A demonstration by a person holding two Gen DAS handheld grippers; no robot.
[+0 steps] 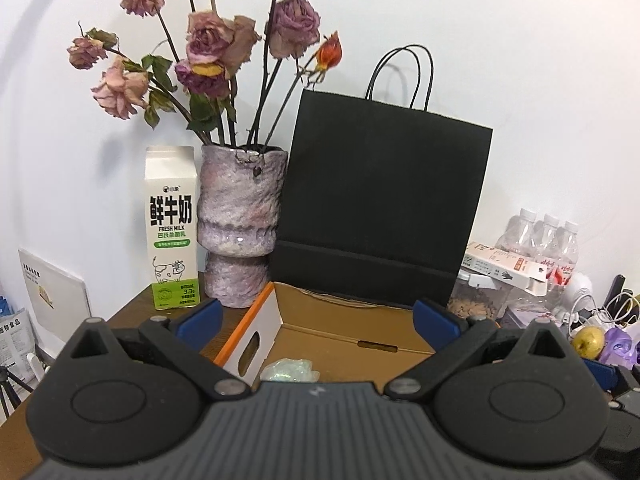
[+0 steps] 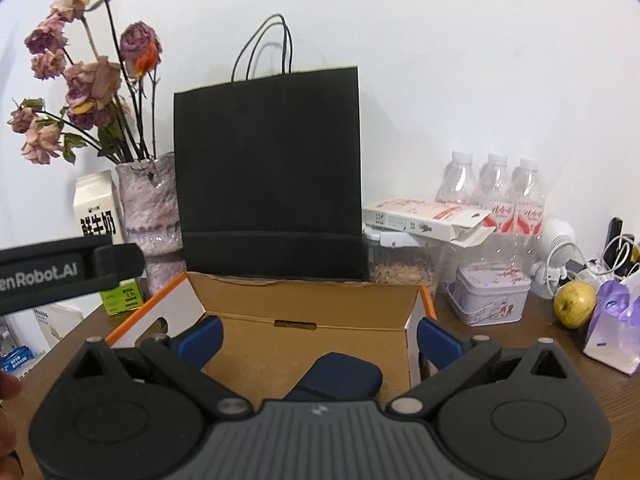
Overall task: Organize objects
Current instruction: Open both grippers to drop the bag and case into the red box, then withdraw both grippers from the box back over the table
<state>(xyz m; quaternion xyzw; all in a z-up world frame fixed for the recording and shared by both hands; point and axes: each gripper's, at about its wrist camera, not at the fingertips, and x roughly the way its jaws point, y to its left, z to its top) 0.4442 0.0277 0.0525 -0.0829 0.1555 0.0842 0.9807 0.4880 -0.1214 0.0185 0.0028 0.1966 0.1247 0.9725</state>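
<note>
The left gripper (image 1: 316, 322) hangs wide open over an open brown cardboard box (image 1: 340, 320) holding what may be a crumpled pale-green plastic wrapper (image 1: 290, 370); a black paper bag (image 1: 380, 208) stands behind.

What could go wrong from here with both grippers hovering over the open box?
1. The vase of dried roses stands right beside the cardboard box; a leftward swing of the left gripper could topple it.
2. The black paper bag stands against the box's back edge and could tip in.
3. The right gripper works close by; the two could collide.
</note>
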